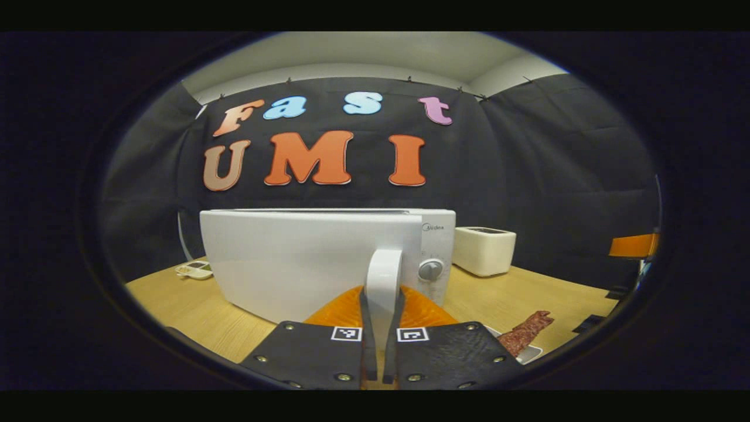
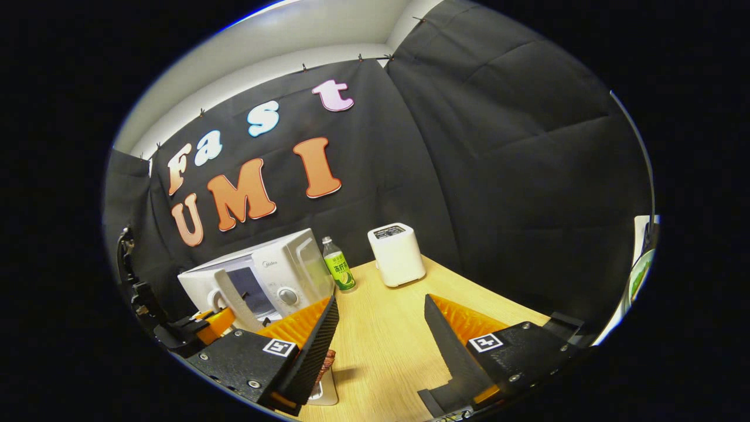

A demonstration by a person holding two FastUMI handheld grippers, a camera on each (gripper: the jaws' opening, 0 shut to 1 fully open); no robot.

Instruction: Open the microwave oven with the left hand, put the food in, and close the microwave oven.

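Observation:
The white microwave (image 1: 436,234) stands in the middle of the table, and its door (image 1: 293,258) looks pulled a little ajar. My left gripper (image 1: 384,308) is shut on the white upright door handle (image 1: 384,272). In the right gripper view the same microwave (image 2: 272,272) sits at the left, with the left gripper (image 2: 214,322) at its handle (image 2: 233,302). A reddish-brown strip of food (image 1: 527,331) lies on a small white plate (image 1: 530,353) at the right. My right gripper (image 2: 381,334) hangs open over the table, just right of the food (image 2: 328,362).
A white toaster (image 1: 483,249) stands right of the microwave, also seen as the toaster (image 2: 397,253) at the back. A green-labelled bottle (image 2: 340,266) stands between them. A small white device (image 1: 195,269) lies at the table's left. Bare wooden tabletop (image 2: 387,316) lies under the right gripper.

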